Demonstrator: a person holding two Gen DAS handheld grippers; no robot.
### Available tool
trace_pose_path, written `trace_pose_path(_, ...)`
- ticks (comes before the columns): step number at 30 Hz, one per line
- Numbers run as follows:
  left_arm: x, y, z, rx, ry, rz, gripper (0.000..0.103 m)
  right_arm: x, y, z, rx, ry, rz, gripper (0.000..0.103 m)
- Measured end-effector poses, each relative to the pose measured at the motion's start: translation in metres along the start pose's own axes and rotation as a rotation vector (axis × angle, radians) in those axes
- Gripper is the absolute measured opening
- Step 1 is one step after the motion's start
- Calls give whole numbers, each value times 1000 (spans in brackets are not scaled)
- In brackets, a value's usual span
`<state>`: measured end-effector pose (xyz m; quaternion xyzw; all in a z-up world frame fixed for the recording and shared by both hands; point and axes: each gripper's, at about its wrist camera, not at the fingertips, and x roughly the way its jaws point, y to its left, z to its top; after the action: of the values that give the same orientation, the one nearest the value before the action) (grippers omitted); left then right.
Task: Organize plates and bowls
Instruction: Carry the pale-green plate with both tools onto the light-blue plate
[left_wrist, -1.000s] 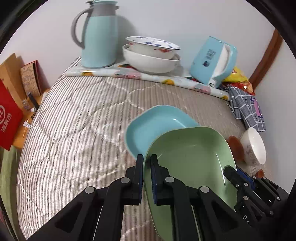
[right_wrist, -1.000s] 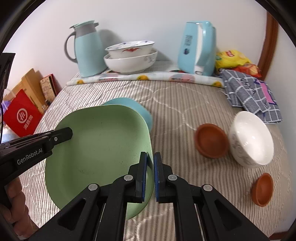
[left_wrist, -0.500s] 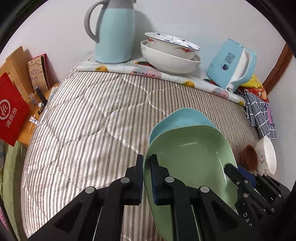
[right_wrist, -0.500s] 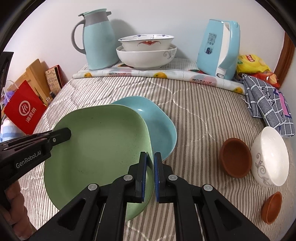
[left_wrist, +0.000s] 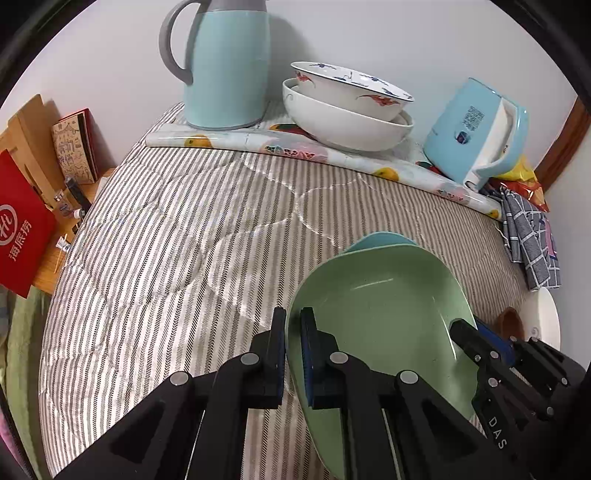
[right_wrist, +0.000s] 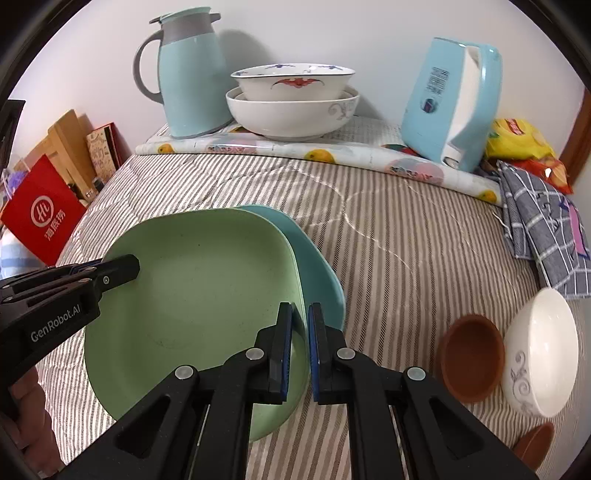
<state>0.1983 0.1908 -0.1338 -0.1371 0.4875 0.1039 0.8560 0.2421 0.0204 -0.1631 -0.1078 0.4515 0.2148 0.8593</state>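
A green square plate (right_wrist: 192, 295) (left_wrist: 380, 295) hangs between both grippers over a blue plate (right_wrist: 317, 266) (left_wrist: 380, 239) lying on the striped quilt. My left gripper (left_wrist: 292, 321) is shut on the green plate's left rim. On the opposite rim my right gripper (right_wrist: 301, 317) is shut too. The green plate covers most of the blue one; only its far edge and right side show. Two stacked white bowls (right_wrist: 291, 99) (left_wrist: 343, 107) sit at the back. A white bowl (right_wrist: 539, 350) and a brown bowl (right_wrist: 471, 362) lie on their sides at the right.
A teal thermos jug (right_wrist: 188, 74) and a blue kettle (right_wrist: 450, 103) stand at the back on a fruit-print mat (right_wrist: 314, 151). A checked cloth (right_wrist: 543, 225) and snack bags (right_wrist: 517, 140) lie back right. Another small brown bowl (right_wrist: 532, 446) is front right. Red bag (right_wrist: 40, 214) left.
Both grippers carried the green plate toward the back of the bed and slightly down, so it now overlaps most of the blue plate. The jug and stacked bowls look nearer.
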Motion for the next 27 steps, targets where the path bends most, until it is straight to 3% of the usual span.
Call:
trace_pose_path(21,15,-5,3,21,1,-9,11,27,-3,20,-88,-11,-26,13)
trace_pose_path(27,16,-4,-1,20,28,-36,19,24,3,25,-116,-49,-44,16)
